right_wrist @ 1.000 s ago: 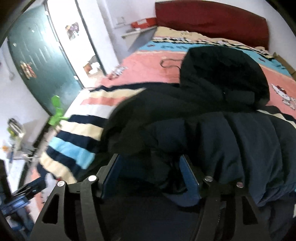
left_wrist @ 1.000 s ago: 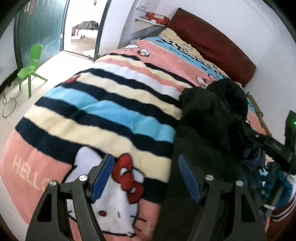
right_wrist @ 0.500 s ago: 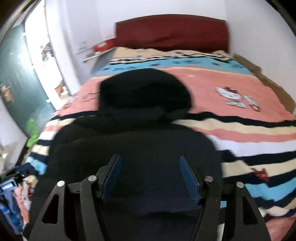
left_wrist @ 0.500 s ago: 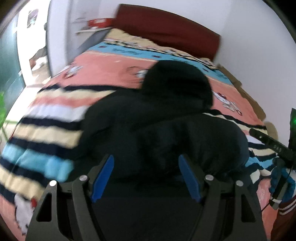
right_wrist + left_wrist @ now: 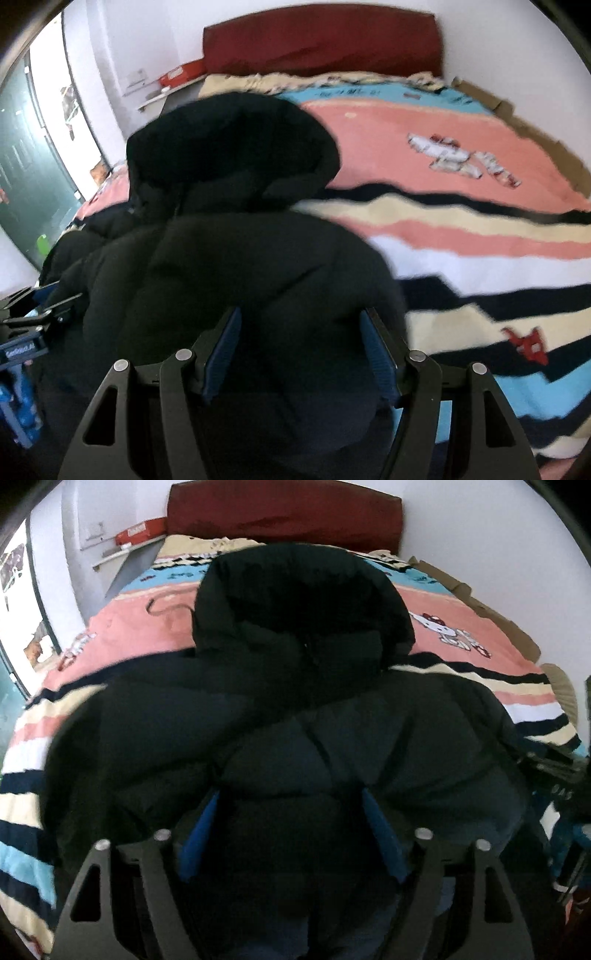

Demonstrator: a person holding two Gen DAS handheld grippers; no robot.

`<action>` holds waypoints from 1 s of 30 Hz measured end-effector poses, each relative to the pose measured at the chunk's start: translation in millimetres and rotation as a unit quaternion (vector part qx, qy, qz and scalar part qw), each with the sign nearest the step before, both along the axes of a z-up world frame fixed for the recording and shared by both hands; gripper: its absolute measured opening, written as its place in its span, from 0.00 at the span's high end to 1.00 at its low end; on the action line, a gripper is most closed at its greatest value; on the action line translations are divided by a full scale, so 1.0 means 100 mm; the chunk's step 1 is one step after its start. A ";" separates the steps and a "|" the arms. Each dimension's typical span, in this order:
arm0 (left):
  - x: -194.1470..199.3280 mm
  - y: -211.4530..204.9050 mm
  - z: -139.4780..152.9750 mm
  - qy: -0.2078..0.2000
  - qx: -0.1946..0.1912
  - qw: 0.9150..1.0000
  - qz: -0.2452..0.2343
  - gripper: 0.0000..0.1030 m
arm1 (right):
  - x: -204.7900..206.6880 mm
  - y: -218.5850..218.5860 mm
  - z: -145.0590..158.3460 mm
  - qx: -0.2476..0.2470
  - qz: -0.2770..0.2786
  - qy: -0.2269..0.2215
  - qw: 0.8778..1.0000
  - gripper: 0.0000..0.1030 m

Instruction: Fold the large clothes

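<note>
Garment: black hooded puffer jacket, bulky, soft, slippery; grasp hem.
Left gripper: opening, jacket between.
Right gripper: apart, straddling jacket.

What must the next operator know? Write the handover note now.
Left hand-held gripper: jaws opening over the near end of the dark hooded jacket; no grip evident.
Right hand-held gripper: jacket fabric between its fingers; grip unclear.
Jacket: bunched on the striped blanket, hood toward the headboard.
Done: no neat fold visible.
Left: probably flatten it, fold the sleeves in, fold the body.
</note>
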State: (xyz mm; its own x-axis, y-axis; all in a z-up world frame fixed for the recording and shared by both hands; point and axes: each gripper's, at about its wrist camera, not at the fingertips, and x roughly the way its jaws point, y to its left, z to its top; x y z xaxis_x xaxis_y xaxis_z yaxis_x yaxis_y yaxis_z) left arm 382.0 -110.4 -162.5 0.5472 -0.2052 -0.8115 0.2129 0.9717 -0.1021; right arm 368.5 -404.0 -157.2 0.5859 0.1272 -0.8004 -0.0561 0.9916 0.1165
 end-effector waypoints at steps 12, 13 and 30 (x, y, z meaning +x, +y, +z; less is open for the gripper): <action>-0.05 -0.13 -0.04 0.020 0.061 0.998 -0.007 0.17 | -0.05 0.07 -0.31 -0.032 -0.016 0.045 0.998 0.35; -0.10 -0.12 0.02 0.012 0.062 0.998 -0.005 0.17 | -0.07 0.10 -0.26 -0.041 -0.018 0.045 0.998 0.35; -0.17 0.07 -0.21 -0.004 0.058 0.998 -0.005 0.08 | -0.27 0.43 -0.27 -0.038 0.012 0.033 0.999 0.35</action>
